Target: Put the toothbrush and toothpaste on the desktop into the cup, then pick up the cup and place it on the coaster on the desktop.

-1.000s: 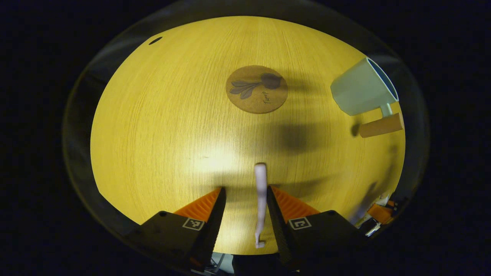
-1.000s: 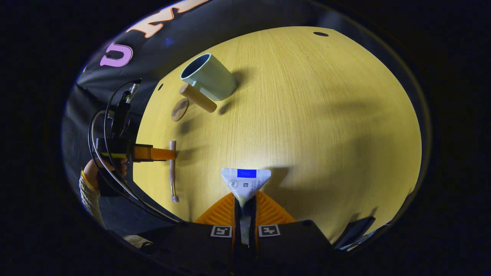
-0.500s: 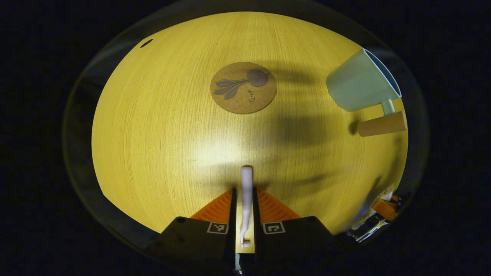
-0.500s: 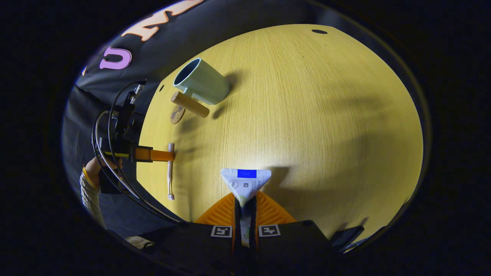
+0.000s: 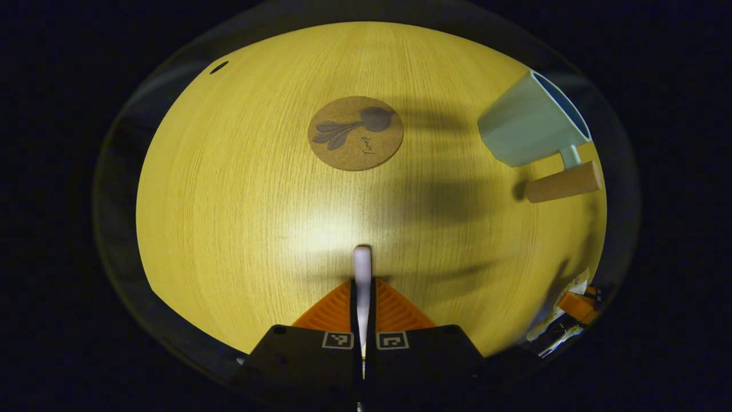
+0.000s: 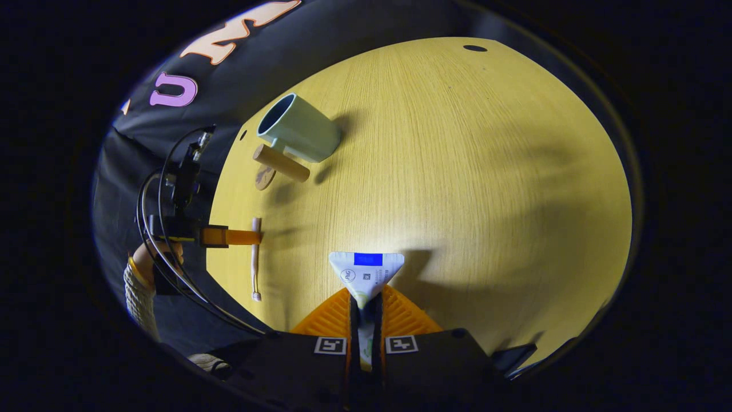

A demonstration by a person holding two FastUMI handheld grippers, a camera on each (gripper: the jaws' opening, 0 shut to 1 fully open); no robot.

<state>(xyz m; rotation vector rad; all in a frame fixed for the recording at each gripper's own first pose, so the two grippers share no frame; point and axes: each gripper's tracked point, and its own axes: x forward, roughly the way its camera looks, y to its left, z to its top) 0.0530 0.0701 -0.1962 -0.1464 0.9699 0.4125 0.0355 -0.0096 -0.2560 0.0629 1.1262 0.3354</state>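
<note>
In the left gripper view, the left gripper (image 5: 362, 297) is pressing its two orange ribbed fingers against the slim white plastic toothbrush (image 5: 362, 269), whose rounded end is sticking out ahead over the yellow wooden desktop (image 5: 229, 200), while the round cork coaster (image 5: 355, 133) is lying farther ahead and the pale green cup with a wooden handle (image 5: 529, 129) is standing to the right. The toothbrush's bristle end is hidden between the fingers there. In the right gripper view, the right gripper (image 6: 366, 309) is clamping the white toothpaste tube (image 6: 366, 272), its lower part hidden between the fingers.

One toothbrush (image 5: 362, 269), one toothpaste (image 6: 366, 273), one cup (image 5: 526, 129) (wooden handle), one coaster (image 5: 355, 133)
</note>
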